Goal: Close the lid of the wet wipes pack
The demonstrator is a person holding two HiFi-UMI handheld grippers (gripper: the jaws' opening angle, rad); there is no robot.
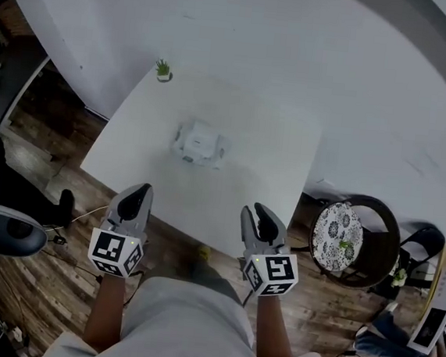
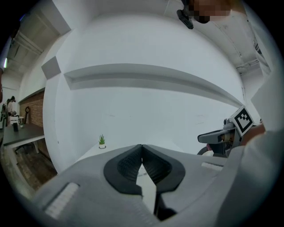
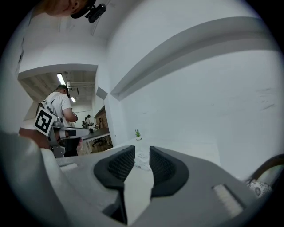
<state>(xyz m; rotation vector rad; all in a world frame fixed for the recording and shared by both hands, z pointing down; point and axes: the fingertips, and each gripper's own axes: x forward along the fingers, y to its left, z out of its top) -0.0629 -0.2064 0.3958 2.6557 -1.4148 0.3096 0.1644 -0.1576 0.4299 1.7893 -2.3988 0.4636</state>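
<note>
- Head view: both grippers hang over the near edge of the white table (image 1: 264, 154), the left gripper (image 1: 137, 194) and the right gripper (image 1: 256, 211) side by side and well apart. The wet wipes pack (image 1: 199, 144) lies on the table ahead of them, roughly midway between their lines and touched by neither. A small potted plant (image 1: 163, 70) stands at the table's far corner, beyond the left gripper. A chair with a patterned cushion (image 1: 337, 236) sits off to the right of the right gripper.
- Left gripper view: the left gripper (image 2: 142, 146) has its jaw tips pressed together with nothing caught between them. The plant (image 2: 102, 141) shows ahead and to the left; the right gripper (image 2: 220, 135) shows at the right.
- Right gripper view: the right gripper (image 3: 142, 150) has its jaws a narrow gap apart and empty. Through that gap the pack (image 3: 142, 160) is seen ahead on the table, with the plant (image 3: 137, 134) farther on.
</note>
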